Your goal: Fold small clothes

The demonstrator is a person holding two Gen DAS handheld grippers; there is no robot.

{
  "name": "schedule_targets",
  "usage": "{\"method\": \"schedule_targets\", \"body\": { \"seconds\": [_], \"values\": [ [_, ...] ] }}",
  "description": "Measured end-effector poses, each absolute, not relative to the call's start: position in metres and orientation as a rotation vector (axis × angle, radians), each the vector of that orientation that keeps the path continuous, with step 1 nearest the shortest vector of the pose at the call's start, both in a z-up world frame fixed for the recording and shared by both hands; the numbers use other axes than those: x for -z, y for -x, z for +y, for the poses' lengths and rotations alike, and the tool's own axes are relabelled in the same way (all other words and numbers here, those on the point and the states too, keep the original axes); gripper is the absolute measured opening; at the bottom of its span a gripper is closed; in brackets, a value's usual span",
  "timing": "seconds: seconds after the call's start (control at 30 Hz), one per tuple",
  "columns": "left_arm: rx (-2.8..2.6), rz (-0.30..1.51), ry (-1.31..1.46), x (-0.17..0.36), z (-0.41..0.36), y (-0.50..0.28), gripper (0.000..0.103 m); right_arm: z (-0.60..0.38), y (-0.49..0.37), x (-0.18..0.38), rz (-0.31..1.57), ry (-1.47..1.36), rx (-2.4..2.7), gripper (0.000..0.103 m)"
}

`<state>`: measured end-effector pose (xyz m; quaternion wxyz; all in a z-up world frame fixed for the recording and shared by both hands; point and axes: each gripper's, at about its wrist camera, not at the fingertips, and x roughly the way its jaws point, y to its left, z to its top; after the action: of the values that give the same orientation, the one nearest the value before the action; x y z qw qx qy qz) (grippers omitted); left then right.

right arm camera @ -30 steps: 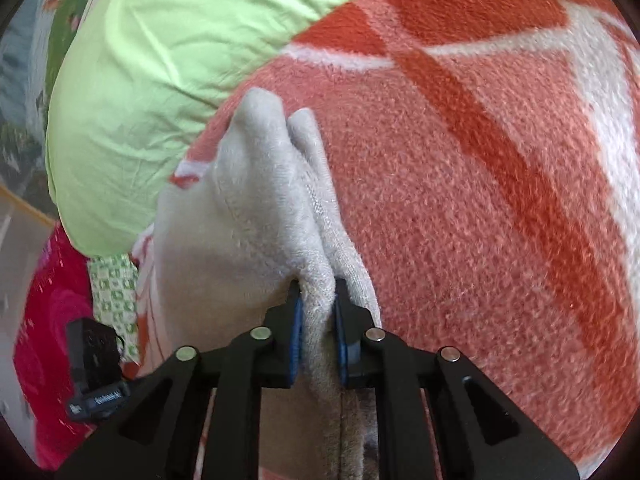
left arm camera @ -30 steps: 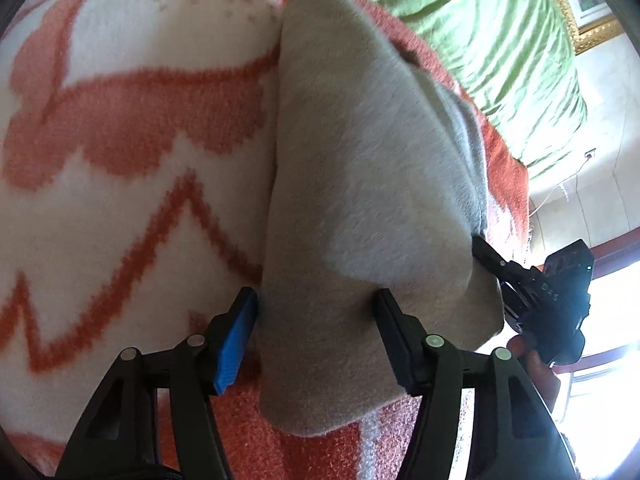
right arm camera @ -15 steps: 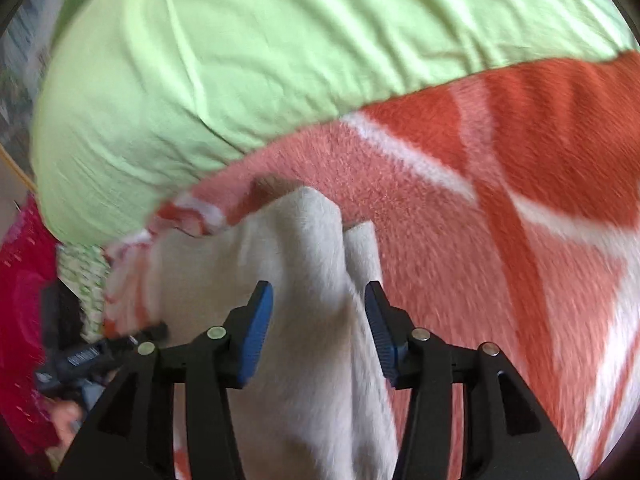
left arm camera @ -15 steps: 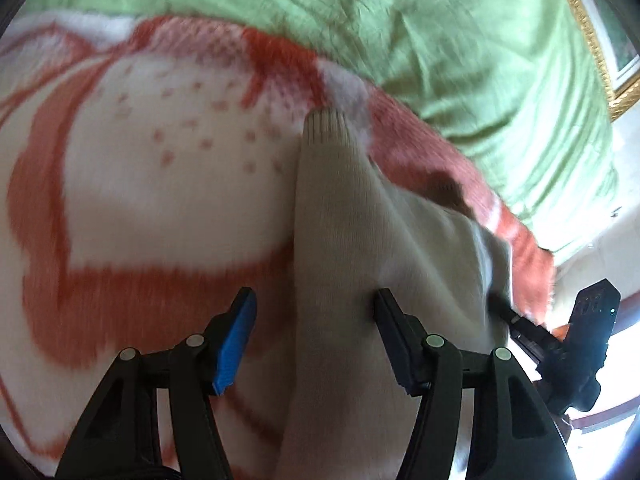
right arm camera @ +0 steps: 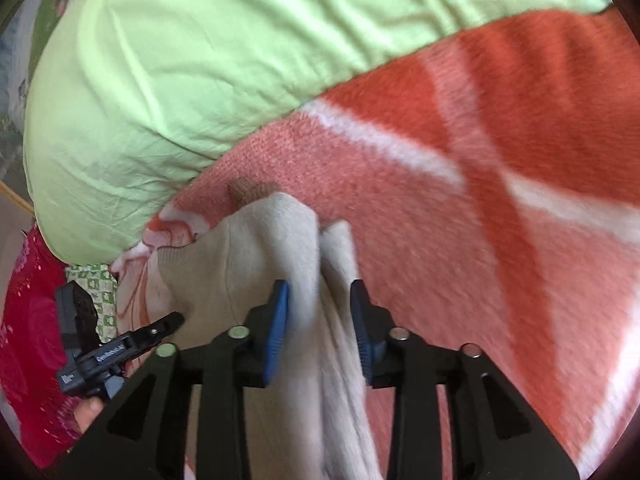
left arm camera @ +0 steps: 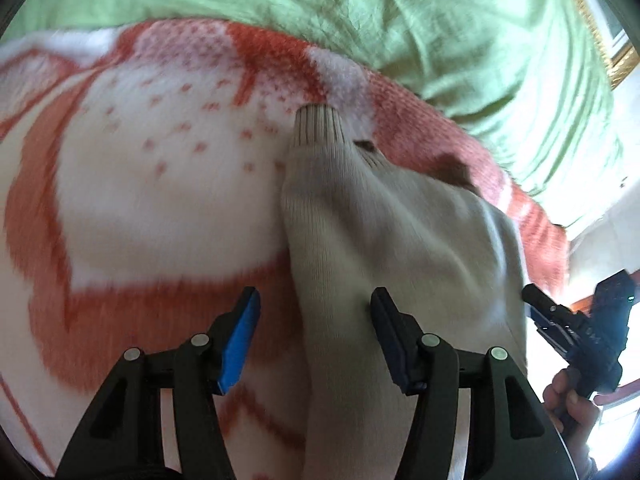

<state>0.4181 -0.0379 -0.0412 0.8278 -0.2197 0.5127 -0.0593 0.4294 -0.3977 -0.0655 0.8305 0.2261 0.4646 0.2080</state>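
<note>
A beige knit sweater [left arm camera: 380, 232] lies on an orange-and-white blanket [left arm camera: 152, 184], with a ribbed cuff [left arm camera: 316, 126] at its far end. My left gripper [left arm camera: 314, 312] is open above the sweater's left edge, holding nothing. In the right wrist view the sweater [right arm camera: 256, 248] lies bunched, with a ridge of cloth running between the blue pads. My right gripper [right arm camera: 320, 300] is open over that ridge and does not pinch it. Each gripper shows in the other's view: the right gripper [left arm camera: 576, 332] and the left gripper [right arm camera: 108, 348].
A green pillow [right arm camera: 208, 60] lies along the far side of the blanket [right arm camera: 500, 140]; it also shows in the left wrist view [left arm camera: 400, 12]. A red patterned cloth [right arm camera: 28, 312] is at the left. A gilt frame [left arm camera: 616, 60] stands at the upper right.
My right gripper opened and let go of the sweater fold. Both grippers pulled back from the sweater, which now lies lower on the blanket. The left gripper stayed open.
</note>
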Motion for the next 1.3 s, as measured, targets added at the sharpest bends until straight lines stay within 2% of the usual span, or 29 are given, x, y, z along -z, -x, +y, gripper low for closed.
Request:
{"method": "schedule_targets", "body": {
  "seconds": [0.07,0.13,0.17,0.4,0.6,0.67,0.73,0.8,0.87,0.9,0.93,0.97,1.0,1.03,1.07,1.13,1.3],
  "values": [
    [0.156,1.089,0.525,0.041,-0.035,-0.402,0.072,-0.403,-0.417,0.061,0.986,-0.473,-0.448,0.047],
    [0.206,1.111,0.58,0.044,-0.035,-0.384,0.076,-0.407,-0.402,0.059,0.987,-0.471,-0.467,0.072],
    [0.22,1.123,0.593,0.047,-0.035,-0.377,0.078,-0.407,-0.393,0.058,0.983,-0.47,-0.485,0.075],
    [0.273,1.2,0.69,0.085,-0.052,-0.351,0.082,-0.41,-0.378,0.081,1.043,-0.475,-0.499,0.077],
    [0.322,1.213,0.704,0.093,-0.066,-0.363,0.083,-0.408,-0.391,0.093,1.058,-0.515,-0.561,0.077],
    [0.323,1.223,0.715,0.096,-0.072,-0.372,0.088,-0.405,-0.397,0.1,1.076,-0.5,-0.575,0.077],
    [0.307,1.238,0.736,0.104,-0.079,-0.379,0.098,-0.406,-0.402,0.107,1.084,-0.509,-0.594,0.077],
    [0.291,1.233,0.761,0.111,-0.082,-0.381,0.099,-0.405,-0.405,0.111,1.083,-0.511,-0.618,0.078],
    [0.293,1.209,0.749,0.112,-0.09,-0.382,0.093,-0.402,-0.407,0.117,1.092,-0.5,-0.629,0.078],
    [0.314,1.191,0.734,0.112,-0.096,-0.383,0.087,-0.401,-0.408,0.118,1.097,-0.5,-0.63,0.077],
    [0.348,1.177,0.73,0.112,-0.101,-0.384,0.073,-0.4,-0.408,0.117,1.104,-0.5,-0.628,0.075],
    [0.349,1.176,0.719,0.112,-0.106,-0.386,0.071,-0.399,-0.408,0.117,1.112,-0.5,-0.632,0.071],
    [0.348,1.176,0.714,0.111,-0.108,-0.387,0.068,-0.395,-0.409,0.118,1.128,-0.516,-0.645,0.054],
    [0.351,1.172,0.708,0.11,-0.11,-0.387,0.061,-0.391,-0.41,0.121,1.145,-0.554,-0.662,0.038],
    [0.358,1.167,0.707,0.109,-0.111,-0.387,0.052,-0.39,-0.407,0.122,1.146,-0.589,-0.651,0.037],
    [0.374,1.154,0.708,0.103,-0.109,-0.386,0.045,-0.386,-0.4,0.113,1.12,-0.572,-0.616,0.032],
    [0.385,1.109,0.652,0.077,-0.108,-0.379,0.039,-0.376,-0.383,0.087,1.064,-0.588,-0.586,0.028]
  ]
}}
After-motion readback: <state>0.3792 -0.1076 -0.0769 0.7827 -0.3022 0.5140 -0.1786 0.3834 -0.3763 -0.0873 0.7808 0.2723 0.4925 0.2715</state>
